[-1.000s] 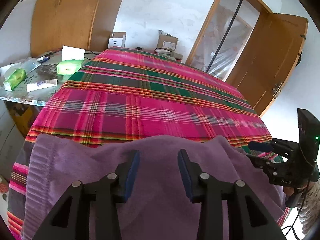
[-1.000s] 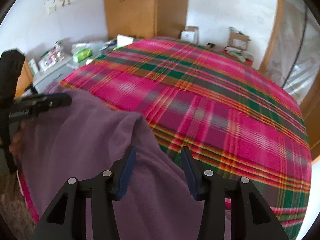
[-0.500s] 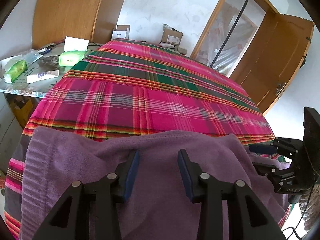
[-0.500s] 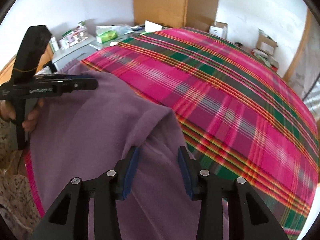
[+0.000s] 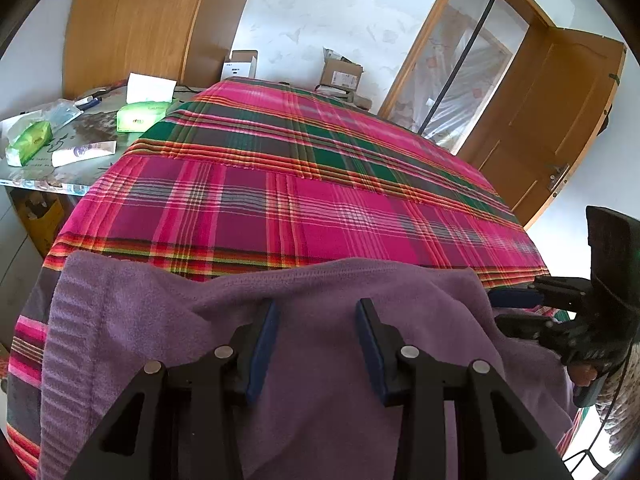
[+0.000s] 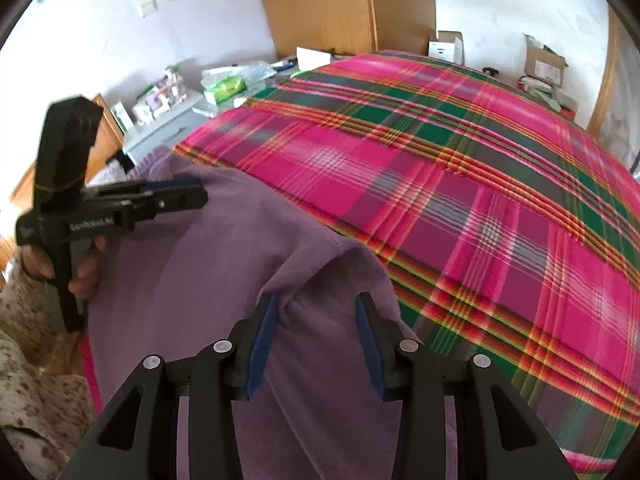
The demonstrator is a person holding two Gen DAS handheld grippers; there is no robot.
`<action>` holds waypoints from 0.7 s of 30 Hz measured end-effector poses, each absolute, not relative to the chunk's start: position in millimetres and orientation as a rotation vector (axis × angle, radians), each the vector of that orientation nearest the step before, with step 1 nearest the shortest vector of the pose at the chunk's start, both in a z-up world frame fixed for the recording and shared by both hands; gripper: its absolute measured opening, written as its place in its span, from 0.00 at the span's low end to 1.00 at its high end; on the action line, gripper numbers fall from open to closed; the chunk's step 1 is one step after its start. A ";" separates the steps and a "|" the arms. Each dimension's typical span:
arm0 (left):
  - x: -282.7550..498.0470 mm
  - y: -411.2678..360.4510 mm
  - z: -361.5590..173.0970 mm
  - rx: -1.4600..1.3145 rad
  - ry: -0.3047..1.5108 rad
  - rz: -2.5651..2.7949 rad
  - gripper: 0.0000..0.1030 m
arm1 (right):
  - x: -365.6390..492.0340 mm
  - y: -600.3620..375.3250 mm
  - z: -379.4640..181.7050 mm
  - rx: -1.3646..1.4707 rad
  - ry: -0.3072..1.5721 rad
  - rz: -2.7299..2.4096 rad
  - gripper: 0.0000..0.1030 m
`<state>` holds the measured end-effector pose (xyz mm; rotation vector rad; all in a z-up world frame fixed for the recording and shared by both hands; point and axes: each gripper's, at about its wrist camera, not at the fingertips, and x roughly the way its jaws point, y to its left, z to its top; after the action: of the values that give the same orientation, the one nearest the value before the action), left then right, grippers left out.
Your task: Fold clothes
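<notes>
A: Where's the garment?

B: The purple fleece point(image 5: 320, 360) lies over the near edge of the plaid bed point(image 5: 320, 184), filling each wrist view from nine to three o'clock along the bottom. In the right view its raised corner peaks at about twelve o'clock from the tips.

A: How will it handle?

B: I'd judge it soft, light and limp, thick enough to bunch. It should drape rather than slide. The stitched hem at eleven o'clock in the left view and the raised corner in the right look like the places to pinch.

A: And the tongs?

B: The left gripper point(image 5: 318, 334) is spread above the cloth, pinching nothing. The right gripper point(image 6: 316, 330) is spread too, with a fold rising between its pads point(image 6: 264, 340), which don't press on it.

A: What's changed over the last second?

B: The right jaws have narrowed a little and dipped toward the corner. In the left view the hem, humped before, now lies flatter, and the other gripper sits lower at three o'clock.
</notes>
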<state>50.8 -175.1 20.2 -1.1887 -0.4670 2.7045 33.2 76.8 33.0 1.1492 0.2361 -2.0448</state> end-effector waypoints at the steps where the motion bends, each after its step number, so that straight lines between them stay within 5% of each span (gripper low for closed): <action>1: 50.7 -175.3 19.8 -1.187 -0.467 2.704 0.40 | 31.5 79.6 34.0 1.158 0.190 -2.030 0.41; 5: 50.5 -174.7 19.1 -1.176 -0.464 2.705 0.40 | 22.9 83.9 32.5 1.215 0.019 -1.929 0.41; 21: 51.7 -179.9 18.2 -1.159 -0.476 2.670 0.40 | -8.9 48.8 15.9 1.354 -0.125 -1.716 0.42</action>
<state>51.7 -179.9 18.2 -1.1592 -0.4759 2.6705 -8.9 48.8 15.9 1.3543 -0.1247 -1.7160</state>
